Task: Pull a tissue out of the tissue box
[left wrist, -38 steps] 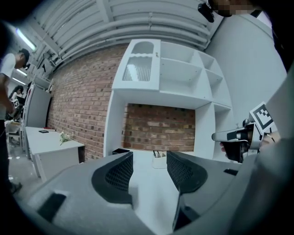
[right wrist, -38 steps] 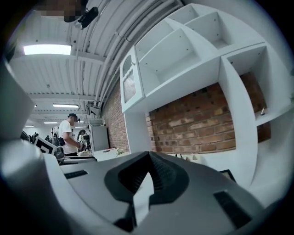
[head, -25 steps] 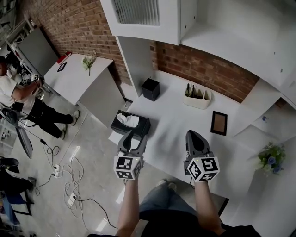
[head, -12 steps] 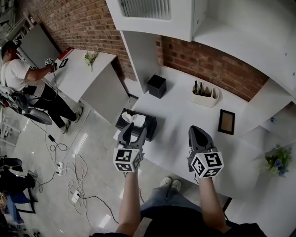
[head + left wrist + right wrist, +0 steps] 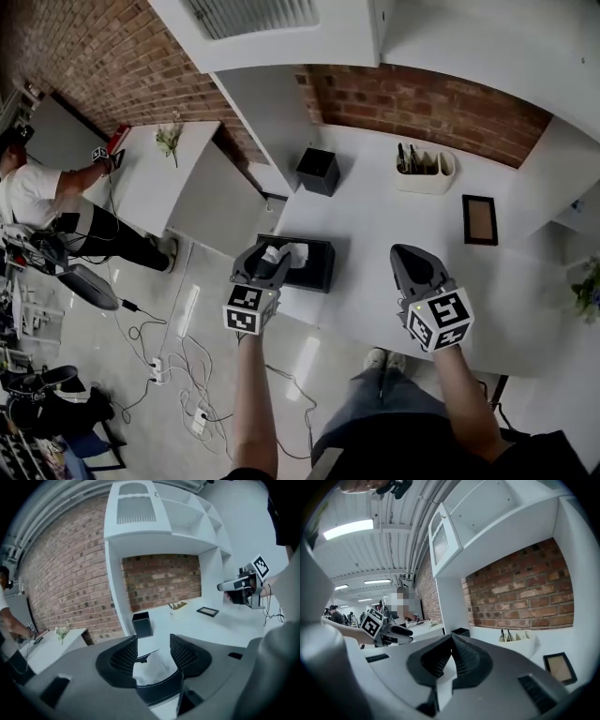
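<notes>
A black tissue box (image 5: 313,270) sits near the front left edge of the white table (image 5: 375,225), and a white tissue (image 5: 289,252) sticks up from its slot. My left gripper (image 5: 265,260) is at the box's left end, open. In the left gripper view the tissue (image 5: 152,667) lies between the spread jaws of that gripper (image 5: 153,651), above the box's rim (image 5: 159,693). My right gripper (image 5: 406,253) hovers over the table to the right of the box, shut on nothing. The right gripper view shows its jaws (image 5: 451,639) meeting at the tip.
On the table's far side stand a black square cup (image 5: 318,171), a white pen holder (image 5: 424,172) and a picture frame (image 5: 479,219). A low side table (image 5: 155,169) with flowers is at the left. A person (image 5: 37,187) stands beyond it, and cables (image 5: 169,366) lie on the floor.
My left gripper has moved forward from in front of the box until its jaws are around the tissue. The right gripper stayed roughly level beside it. My head has moved, shifting the scene.
</notes>
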{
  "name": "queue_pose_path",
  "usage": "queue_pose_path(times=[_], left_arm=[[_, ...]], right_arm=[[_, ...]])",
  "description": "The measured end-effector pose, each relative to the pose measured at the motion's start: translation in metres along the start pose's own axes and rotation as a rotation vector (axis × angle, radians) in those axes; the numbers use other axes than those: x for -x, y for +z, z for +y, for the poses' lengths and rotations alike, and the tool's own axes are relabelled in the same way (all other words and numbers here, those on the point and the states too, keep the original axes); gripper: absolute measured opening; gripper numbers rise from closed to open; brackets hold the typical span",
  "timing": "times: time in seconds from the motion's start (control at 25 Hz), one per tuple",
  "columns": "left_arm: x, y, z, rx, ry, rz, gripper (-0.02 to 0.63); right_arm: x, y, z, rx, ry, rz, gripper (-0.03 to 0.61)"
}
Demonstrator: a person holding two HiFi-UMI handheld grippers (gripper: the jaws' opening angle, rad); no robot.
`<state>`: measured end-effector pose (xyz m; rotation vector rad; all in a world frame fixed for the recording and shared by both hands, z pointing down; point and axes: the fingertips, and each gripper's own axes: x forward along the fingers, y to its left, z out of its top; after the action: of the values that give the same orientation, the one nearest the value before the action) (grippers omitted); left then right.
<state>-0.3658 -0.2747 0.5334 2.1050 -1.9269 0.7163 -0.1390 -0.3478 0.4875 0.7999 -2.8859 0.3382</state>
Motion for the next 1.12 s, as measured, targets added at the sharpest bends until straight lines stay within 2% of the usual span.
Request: queue_pose_path(times=[0.28, 0.48, 0.6, 0.76, 0.84, 1.12], left_arm=[[-0.029, -0.031, 0.004, -0.198, -0.171, 0.232, 0.199], [-0.036, -0.059, 0.001, -0.420, -0.228, 0.445, 0.193], [-0.039, -0.073, -0.001, -0.504, -0.252, 0.526, 0.154], [-0.041, -0.081, -0.001, -0.559, -0.235, 0.566, 0.070], [-0.042, -0.082, -0.001, -0.553, -0.226, 0.563, 0.030], [-0.041, -0.083, -0.001, -0.527, -0.196, 0.535, 0.011]], right_arm=[[-0.016, -0.009, 0.004, 0.009, 0.001, 0.043, -0.002], [-0.019, -0.013, 0.005, 0.004, 0.002, 0.061, -0.002], [-0.020, -0.014, 0.008, 0.002, 0.006, 0.066, -0.002], [-0.018, -0.016, 0.009, 0.001, 0.005, 0.071, -0.002], [-0.016, -0.016, 0.006, -0.001, -0.002, 0.071, -0.002], [-0.013, -0.019, 0.003, -0.005, -0.017, 0.075, -0.002]])
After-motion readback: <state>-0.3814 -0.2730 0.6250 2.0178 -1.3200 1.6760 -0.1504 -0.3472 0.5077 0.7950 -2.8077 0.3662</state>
